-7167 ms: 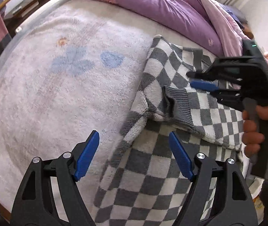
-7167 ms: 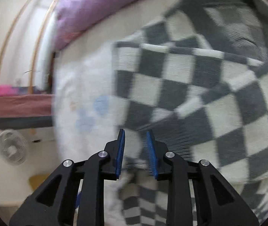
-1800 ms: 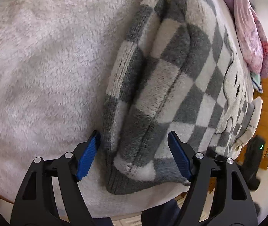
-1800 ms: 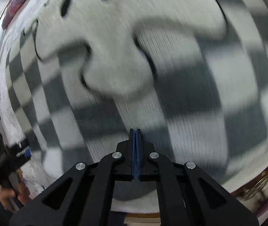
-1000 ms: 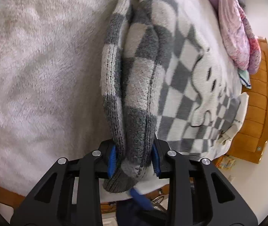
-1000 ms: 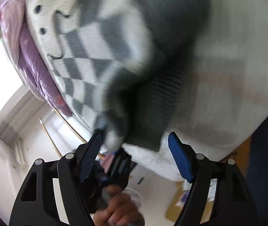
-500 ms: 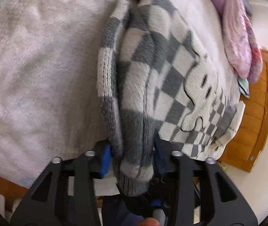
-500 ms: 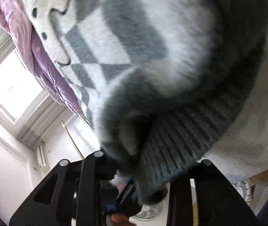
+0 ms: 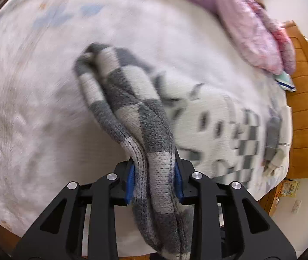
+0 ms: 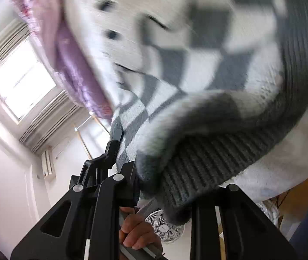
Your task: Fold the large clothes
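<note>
A grey-and-white checkered knit sweater (image 9: 132, 106) with a white cartoon face lies on a pale fleece bed cover (image 9: 34, 99). My left gripper (image 9: 154, 174) is shut on a bunched edge of the sweater and lifts it off the bed. In the right wrist view my right gripper (image 10: 164, 186) is shut on the sweater's grey ribbed hem (image 10: 208, 164), which hides its fingertips. The sweater (image 10: 197, 54) fills that view. The left gripper and the hand holding it (image 10: 136, 227) show just beyond.
A purple and pink quilt (image 9: 251, 15) is piled along the far side of the bed. A wooden bed end (image 9: 305, 108) stands at the right. A window (image 10: 21, 82) and a white fan (image 10: 164, 227) show in the right wrist view.
Both grippers have risen with the sweater's edge, pulling it up and away from the bed edge. The right gripper, open one second ago, has shut on the hem.
</note>
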The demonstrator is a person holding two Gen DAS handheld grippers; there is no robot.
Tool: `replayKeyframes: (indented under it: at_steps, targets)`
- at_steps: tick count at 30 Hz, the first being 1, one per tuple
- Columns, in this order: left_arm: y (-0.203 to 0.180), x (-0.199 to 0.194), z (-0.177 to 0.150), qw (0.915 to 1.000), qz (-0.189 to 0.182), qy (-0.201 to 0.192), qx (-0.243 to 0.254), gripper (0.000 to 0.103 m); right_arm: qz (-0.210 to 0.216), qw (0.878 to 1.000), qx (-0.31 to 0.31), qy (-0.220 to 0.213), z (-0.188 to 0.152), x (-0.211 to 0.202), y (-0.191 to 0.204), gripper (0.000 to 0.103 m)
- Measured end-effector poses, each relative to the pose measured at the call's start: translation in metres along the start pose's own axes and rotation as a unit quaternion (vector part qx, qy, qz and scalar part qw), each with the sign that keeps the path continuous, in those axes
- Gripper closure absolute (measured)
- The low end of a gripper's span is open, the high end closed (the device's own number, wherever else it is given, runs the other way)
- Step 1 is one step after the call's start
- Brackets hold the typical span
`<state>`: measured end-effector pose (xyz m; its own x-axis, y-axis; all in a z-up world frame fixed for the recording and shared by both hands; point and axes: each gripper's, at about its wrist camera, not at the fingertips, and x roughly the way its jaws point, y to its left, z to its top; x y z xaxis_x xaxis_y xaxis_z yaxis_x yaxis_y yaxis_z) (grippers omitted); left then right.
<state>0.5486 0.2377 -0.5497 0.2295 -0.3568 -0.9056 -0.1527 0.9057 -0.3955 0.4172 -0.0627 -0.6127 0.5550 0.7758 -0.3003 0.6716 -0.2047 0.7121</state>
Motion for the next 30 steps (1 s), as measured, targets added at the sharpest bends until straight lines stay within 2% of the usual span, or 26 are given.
replayKeyframes:
  at_steps: [4,8,12,17,19,20,21,23,24,27,28,30]
  targets:
    - [-0.095,-0.009,-0.002,0.9975,-0.016,-0.032,0.061,0.076,0.025,0.999,-0.023,-0.019,0.035,-0.051,0.040,0.082]
    - [-0.194,0.011,-0.017,0.9917,-0.035,-0.037,0.118,0.075,0.052,0.997,-0.006,-0.050,0.076,-0.127,0.042,0.082]
    - [-0.284,0.057,-0.041,0.9859,-0.050,-0.014,0.159,0.075,0.073,0.993,0.024,-0.087,0.113,-0.184,0.028,0.082]
    - [-0.356,0.125,-0.067,0.9779,-0.051,0.020,0.202,0.073,0.088,0.986,0.059,-0.127,0.159,-0.231,0.010,0.082]
    - [-0.374,0.151,-0.077,0.9710,-0.047,0.041,0.231,0.069,0.093,0.981,0.086,-0.145,0.171,-0.213,0.000,0.082]
    - [-0.382,0.159,-0.080,0.9680,-0.043,0.044,0.243,0.068,0.107,0.978,0.110,-0.145,0.182,-0.210,-0.010,0.082]
    - [-0.388,0.164,-0.084,0.9662,-0.045,0.049,0.249,0.068,0.103,0.978,0.113,-0.145,0.193,-0.211,-0.015,0.082]
    - [-0.389,0.163,-0.084,0.9684,-0.063,0.055,0.235,0.061,0.086,0.979,0.125,-0.136,0.205,-0.216,-0.020,0.081]
    - [-0.390,0.159,-0.083,0.9696,-0.070,0.052,0.229,0.058,0.090,0.977,0.141,-0.129,0.208,-0.216,-0.024,0.081]
    - [-0.376,0.123,-0.077,0.9738,-0.100,0.023,0.203,0.044,0.084,0.979,0.154,-0.100,0.212,-0.224,-0.016,0.079]
    - [-0.363,0.105,-0.075,0.9767,-0.101,0.002,0.189,0.038,0.088,0.978,0.164,-0.090,0.215,-0.220,-0.011,0.078]
    - [-0.337,0.083,-0.071,0.9811,-0.072,-0.033,0.176,0.036,0.096,0.976,0.181,-0.072,0.219,-0.218,-0.009,0.076]
